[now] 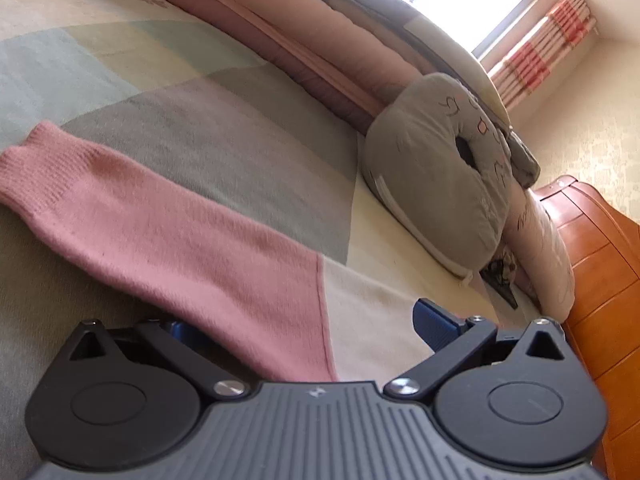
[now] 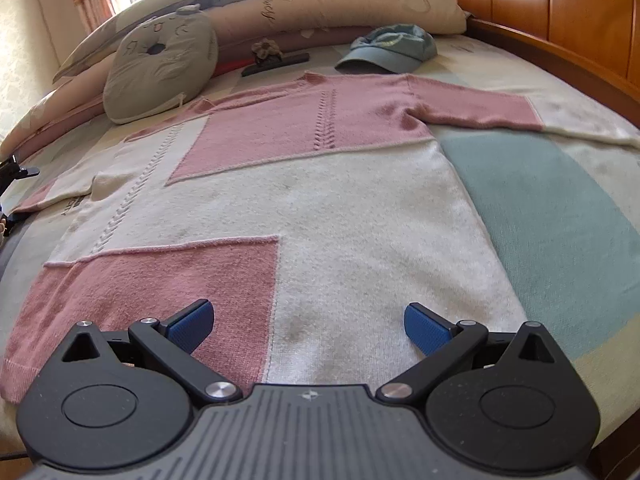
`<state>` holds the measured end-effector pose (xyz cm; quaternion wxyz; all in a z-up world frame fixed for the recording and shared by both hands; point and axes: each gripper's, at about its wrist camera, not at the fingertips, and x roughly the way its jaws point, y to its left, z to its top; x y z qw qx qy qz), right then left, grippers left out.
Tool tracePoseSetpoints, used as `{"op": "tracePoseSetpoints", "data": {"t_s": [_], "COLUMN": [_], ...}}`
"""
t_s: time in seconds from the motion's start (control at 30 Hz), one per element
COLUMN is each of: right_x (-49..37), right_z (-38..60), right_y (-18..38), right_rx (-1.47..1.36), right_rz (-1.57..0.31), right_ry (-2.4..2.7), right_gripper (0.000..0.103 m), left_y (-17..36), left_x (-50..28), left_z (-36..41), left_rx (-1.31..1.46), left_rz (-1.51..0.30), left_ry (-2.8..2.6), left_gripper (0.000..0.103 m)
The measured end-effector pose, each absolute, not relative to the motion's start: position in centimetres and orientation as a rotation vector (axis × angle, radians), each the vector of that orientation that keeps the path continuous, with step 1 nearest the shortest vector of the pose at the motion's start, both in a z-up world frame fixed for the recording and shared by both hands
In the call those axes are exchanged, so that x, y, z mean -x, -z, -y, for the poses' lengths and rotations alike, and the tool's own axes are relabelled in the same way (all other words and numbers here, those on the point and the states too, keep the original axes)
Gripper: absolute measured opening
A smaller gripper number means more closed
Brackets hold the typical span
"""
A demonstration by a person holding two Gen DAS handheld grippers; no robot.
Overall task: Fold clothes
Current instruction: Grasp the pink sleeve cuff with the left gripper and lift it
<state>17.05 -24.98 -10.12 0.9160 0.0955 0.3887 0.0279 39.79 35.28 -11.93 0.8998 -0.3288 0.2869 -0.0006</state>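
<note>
While the sweater (image 2: 320,200) lies flat, left gripper (image 1: 308,330) and right gripper (image 2: 308,326) gape wide.

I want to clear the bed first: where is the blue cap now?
In the right wrist view, the cap lies on the bed near the headboard, just beyond the sweater collar, beside the pillows.

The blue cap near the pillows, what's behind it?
Behind the blue denim cap lies a cream flowered pillow against the wooden headboard. The bedsheet under the cap is hidden.
</note>
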Motion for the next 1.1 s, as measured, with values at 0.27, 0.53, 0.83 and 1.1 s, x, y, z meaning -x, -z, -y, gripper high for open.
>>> {"op": "tracePoseSetpoints", "data": {"t_s": [0.27,0.53,0.83,1.1], "right_x": [-16.9,-17.1,-16.9,-16.6], "right_z": [25.5,25.4,23.8,22.9], "right_y": [10.2,10.0,8.7,8.1], "right_rx": [-0.223,-0.234,-0.211,-0.175], "right_rz": [-0.792,-0.776,-0.736,-0.743], "right_ry": [-0.045,-0.067,-0.167,-0.188], "right_gripper": [0.103,0.103,0.103,0.103], "left_y": [11.9,10.9,8.6,5.9], "left_x": [-41.3,-41.9,-41.6,-41.6], "left_z": [-36.1,-35.6,-34.5,-32.5], "left_rx": [0.734,0.753,0.747,0.735], "left_rz": [-0.546,-0.54,-0.498,-0.478], "left_ry": [-0.076,-0.106,-0.052,-0.004], "left_gripper": [0.102,0.102,0.102,0.102]}}
